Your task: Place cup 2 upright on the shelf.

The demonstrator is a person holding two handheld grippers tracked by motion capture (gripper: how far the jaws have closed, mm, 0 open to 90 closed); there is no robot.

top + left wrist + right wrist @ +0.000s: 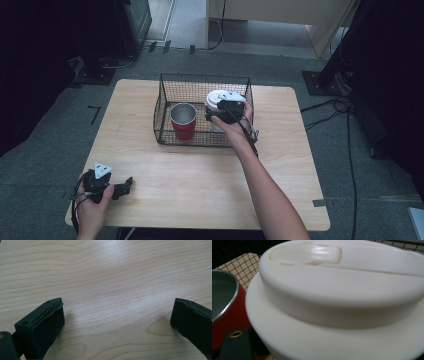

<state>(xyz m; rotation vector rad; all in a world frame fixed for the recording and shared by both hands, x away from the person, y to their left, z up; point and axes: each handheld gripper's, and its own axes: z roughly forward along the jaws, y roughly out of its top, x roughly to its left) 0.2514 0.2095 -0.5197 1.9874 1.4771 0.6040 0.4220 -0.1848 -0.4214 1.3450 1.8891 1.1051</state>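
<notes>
High view: right gripper (226,111) is held at the white-lidded cup (218,98) inside the wire basket (165,107), centre-right of frame, beside the red cup (183,121). Jaws are nearly closed; whether the cup is gripped cannot be told. Left gripper (125,186) is rested lower left on the tabletop (200,170), jaws wide apart, nothing betw. them. Judged: both cups are in the basket, w/ release & withdrawal left.

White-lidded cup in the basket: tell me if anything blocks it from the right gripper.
Nothing visible does. The right gripper is already at the white-lidded cup inside the wire basket. The red cup stands beside it, to its left in the high view.
</notes>
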